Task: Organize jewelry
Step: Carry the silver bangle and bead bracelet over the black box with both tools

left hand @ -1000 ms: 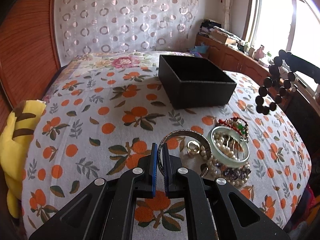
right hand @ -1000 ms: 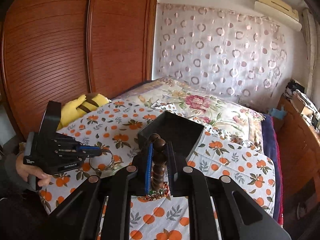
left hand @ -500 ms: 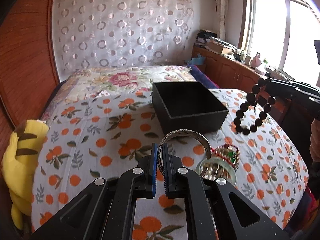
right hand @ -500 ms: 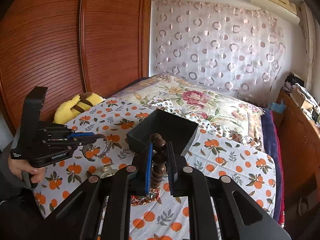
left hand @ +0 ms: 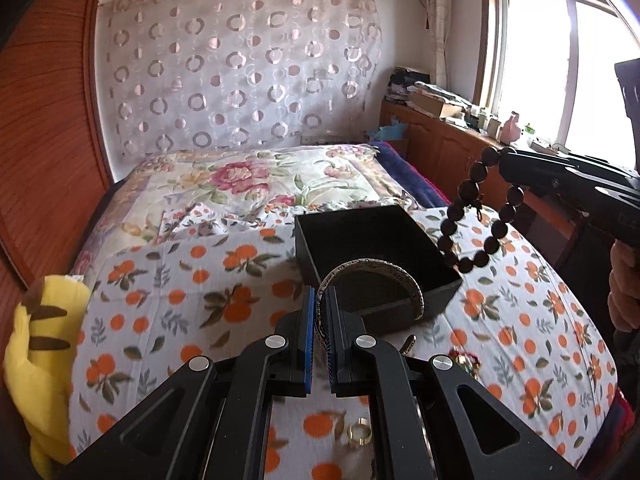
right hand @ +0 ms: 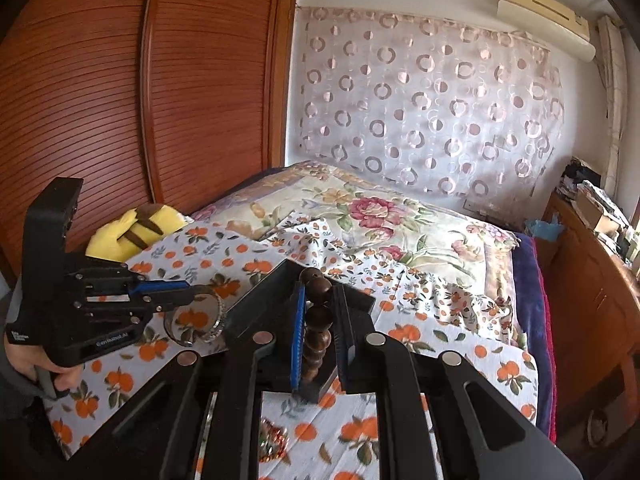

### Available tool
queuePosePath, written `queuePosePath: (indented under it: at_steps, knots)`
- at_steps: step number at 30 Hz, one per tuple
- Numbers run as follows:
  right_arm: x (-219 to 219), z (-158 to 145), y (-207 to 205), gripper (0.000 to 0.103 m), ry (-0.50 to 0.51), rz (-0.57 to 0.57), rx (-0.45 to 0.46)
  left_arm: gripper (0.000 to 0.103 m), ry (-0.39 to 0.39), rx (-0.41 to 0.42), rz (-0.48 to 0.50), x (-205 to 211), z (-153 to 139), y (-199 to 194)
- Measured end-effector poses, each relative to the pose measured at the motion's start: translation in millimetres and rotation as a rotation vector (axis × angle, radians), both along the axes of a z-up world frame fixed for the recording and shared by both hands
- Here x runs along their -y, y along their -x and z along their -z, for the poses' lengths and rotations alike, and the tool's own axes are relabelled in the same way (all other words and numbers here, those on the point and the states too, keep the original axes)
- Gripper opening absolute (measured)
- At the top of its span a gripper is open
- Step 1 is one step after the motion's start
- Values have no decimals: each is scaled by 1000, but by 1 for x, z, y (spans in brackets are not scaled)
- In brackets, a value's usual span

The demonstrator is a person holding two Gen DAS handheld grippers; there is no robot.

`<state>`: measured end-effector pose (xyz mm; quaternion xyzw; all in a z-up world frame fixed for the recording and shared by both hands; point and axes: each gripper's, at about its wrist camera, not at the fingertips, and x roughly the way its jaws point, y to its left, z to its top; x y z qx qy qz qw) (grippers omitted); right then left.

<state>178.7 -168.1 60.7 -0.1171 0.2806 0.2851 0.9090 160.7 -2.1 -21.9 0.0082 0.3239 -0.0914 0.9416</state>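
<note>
Carrying two pieces toward the black box [left hand: 376, 256] is the step in hand. The left gripper [left hand: 320, 320] is clenched on a silver bangle [left hand: 372, 276], pinching its rim so the ring stands upright beyond the fingertips, in front of the near wall of the box as that camera sees it. From the right wrist view the bangle [right hand: 200, 316] hangs just beside the box's left side, over the orange-print bedspread [right hand: 224, 256], not yet above the opening. The right gripper [right hand: 318, 320] is clenched on a string of dark wooden beads [right hand: 318, 320]; in the left wrist view the bead loop [left hand: 476, 220] dangles from its tips at the box's right edge, partly over the bedspread.

Neither piece is inside the box, which looks empty where its floor shows. More jewelry is left on the bed: a gold ring [left hand: 359, 434] below the left gripper and a red and green beaded piece [right hand: 274, 444] under the right one.

The next move probably calls for bringing each gripper over the opening, lowering it, then opening the jaws. The bead loop may swing and catch the wall, so a slow approach seems wise. A yellow plush toy [left hand: 36, 360] lies well apart at the bed's edge.
</note>
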Motion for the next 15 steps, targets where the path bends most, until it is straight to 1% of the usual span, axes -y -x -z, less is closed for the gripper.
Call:
queuePosePath:
  at_steps: [9, 15]
  knots:
    - [3, 3, -28, 15, -14, 28, -19, 4, -22, -48, 12, 25, 13, -56]
    - [2, 9, -37, 15, -24, 27, -42, 6, -8, -79, 17, 28, 21, -73]
